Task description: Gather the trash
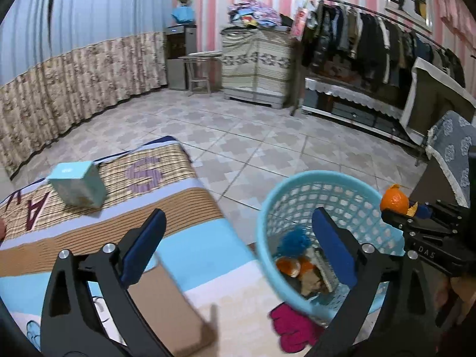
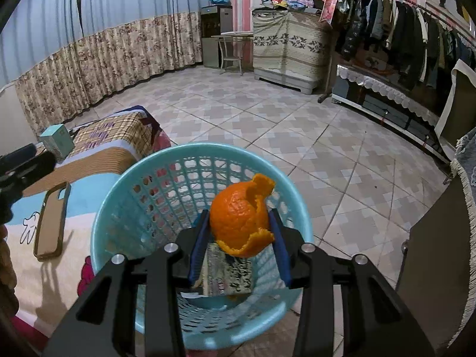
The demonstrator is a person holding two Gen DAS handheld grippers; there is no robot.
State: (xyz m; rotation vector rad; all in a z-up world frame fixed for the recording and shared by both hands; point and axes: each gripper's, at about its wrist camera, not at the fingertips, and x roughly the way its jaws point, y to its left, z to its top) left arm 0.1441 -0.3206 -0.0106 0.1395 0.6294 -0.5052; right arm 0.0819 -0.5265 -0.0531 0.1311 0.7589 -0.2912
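As my right hand-held gripper [image 2: 239,223] pinched the orange peel [image 2: 239,217] over the blue basket [image 2: 119,184], I judged: centre, then release. Left hand-held gripper [image 1: 238,238] spread, empty.

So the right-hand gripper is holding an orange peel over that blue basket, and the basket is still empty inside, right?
Not quite. The right gripper does hold the orange peel over the blue basket, but the basket is not empty: the left wrist view shows orange peel pieces and other scraps already inside.

"DAS" on right claw [image 1: 397,208]
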